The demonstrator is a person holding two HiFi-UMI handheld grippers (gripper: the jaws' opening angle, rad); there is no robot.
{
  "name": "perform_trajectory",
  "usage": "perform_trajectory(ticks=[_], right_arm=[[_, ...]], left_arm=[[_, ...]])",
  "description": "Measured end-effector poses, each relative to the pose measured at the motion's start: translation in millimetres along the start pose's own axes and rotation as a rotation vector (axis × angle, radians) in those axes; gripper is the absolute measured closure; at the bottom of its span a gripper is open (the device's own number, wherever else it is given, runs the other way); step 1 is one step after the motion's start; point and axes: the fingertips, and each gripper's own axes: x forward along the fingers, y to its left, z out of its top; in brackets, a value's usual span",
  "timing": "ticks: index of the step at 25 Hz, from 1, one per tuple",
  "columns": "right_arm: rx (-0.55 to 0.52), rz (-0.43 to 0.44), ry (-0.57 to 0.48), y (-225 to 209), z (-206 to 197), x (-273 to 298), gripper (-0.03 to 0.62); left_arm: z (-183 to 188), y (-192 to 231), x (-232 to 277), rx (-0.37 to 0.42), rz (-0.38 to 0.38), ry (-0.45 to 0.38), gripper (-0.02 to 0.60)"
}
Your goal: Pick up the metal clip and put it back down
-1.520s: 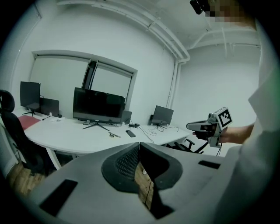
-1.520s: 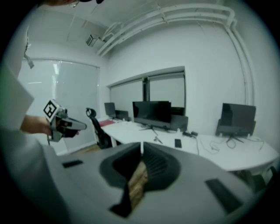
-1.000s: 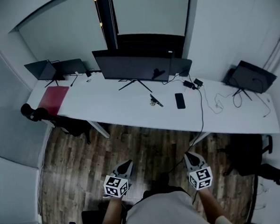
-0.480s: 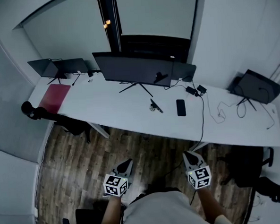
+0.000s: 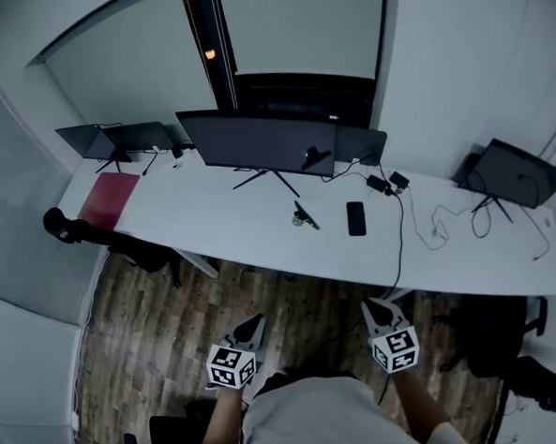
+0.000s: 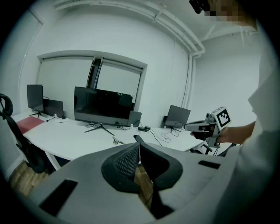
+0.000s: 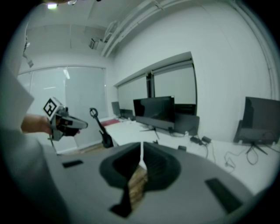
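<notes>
The metal clip (image 5: 304, 217) lies on the long white desk (image 5: 212, 216), in front of the big monitor's stand; it shows small in the left gripper view (image 6: 116, 141). Both grippers hang low over the wooden floor, well short of the desk's front edge and far from the clip. My left gripper (image 5: 254, 323) is shut with nothing in it, its jaws meeting along a thin line (image 6: 139, 143). My right gripper (image 5: 372, 307) is shut and empty too (image 7: 141, 151). Each gripper view shows the other gripper held out to the side.
A large monitor (image 5: 254, 138) stands behind the clip, and a black phone (image 5: 356, 217) lies right of it. Cables (image 5: 399, 209) trail across the desk's right part. Laptops on stands sit at both ends, with a red folder (image 5: 109, 198) and a black chair (image 5: 81, 228) at the left.
The desk and clip have slid slightly lower in the head view as the camera shifted. Both grippers stay shut in about the same place.
</notes>
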Motion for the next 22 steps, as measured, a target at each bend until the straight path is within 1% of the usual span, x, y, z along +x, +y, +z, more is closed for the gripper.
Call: perform_trajectory(ticks=[5, 11, 18, 22], right_arm=[[0.005, -0.012, -0.005, -9, 3, -1, 0.559], [0.014, -0.028, 0.013, -15, 4, 5, 0.559], [0.013, -0.068, 0.024, -24, 9, 30, 0.559], [0.022, -0.085, 0.037, -30, 15, 50, 0.559]], left_arm=[[7, -4, 9, 0.009, -0.008, -0.004, 0.548], [11, 3, 22, 0.003, -0.026, 0.003, 0.548], [20, 27, 54, 0.009, -0.073, 0.007, 0.548], [33, 49, 79, -0.005, -0.093, 0.021, 0.548]])
